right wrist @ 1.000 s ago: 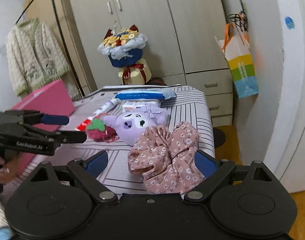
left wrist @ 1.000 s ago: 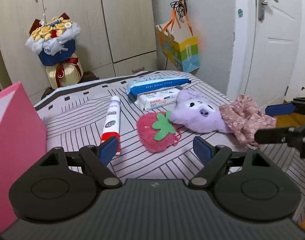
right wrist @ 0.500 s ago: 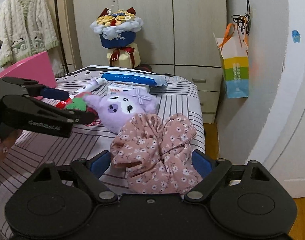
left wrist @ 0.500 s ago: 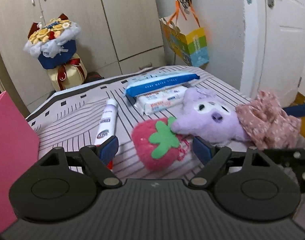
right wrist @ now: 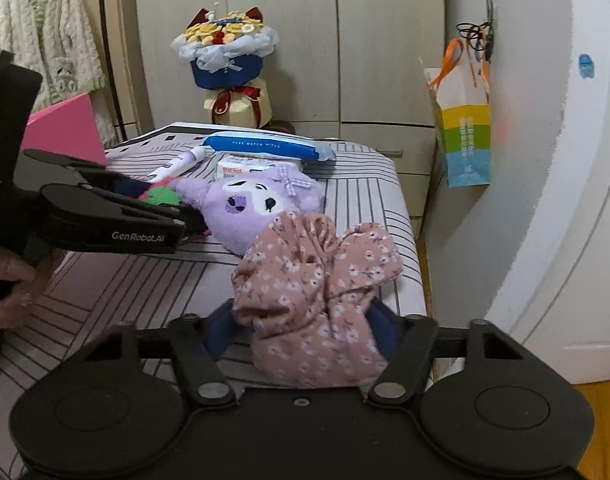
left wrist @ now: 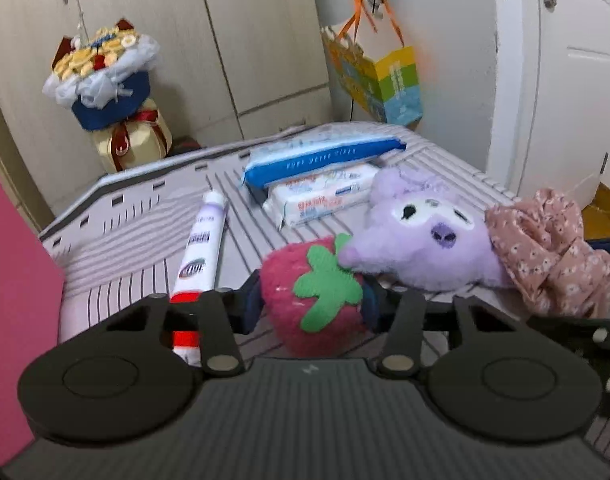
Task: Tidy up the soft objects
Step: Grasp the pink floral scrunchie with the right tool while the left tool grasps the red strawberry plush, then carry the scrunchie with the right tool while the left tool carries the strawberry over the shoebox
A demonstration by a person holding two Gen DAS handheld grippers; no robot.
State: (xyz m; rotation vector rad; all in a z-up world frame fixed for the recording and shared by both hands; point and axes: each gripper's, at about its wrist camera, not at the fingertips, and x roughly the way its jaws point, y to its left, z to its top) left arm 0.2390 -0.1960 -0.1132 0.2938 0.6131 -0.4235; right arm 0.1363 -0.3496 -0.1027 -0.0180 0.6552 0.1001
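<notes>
Striped bedding covers the bed (left wrist: 137, 232) on which all items are laid, with wardrobe doors (left wrist: 233, 40) and a white door (left wrist: 577, 80) behind.

Nearest in the left wrist view, the left gripper (left wrist: 311, 308) is placed around the strawberry plush (left wrist: 317, 300). Its jaws are closing, and the blue pads are seen at the plush's 9 and 3 o'clock flanks, touching or almost touching the pile; a firm hold cannot be confirmed. In the right wrist view, the right gripper (right wrist: 305, 328) is likewise closing, with the floral cloth bundle (right wrist: 317, 288) between its jaws and the pads against its lower folds.

At 1 o'clock from the strawberry plush, touching it, the purple plush toy (left wrist: 421, 240) is found, and the floral cloth bundle rests against that toy's far side. At 10 o'clock lies a tube (left wrist: 201, 248). Farther back, two wipes packs (left wrist: 321, 160) are stacked. A pink box (left wrist: 13, 300) stands at the left edge.

For a sound grasp, closing should be completed on the body of each soft item, not on loose fluff or a single fold. Each item is best lifted straight up, since the purple plush toy is likely to be dragged along otherwise.
</notes>
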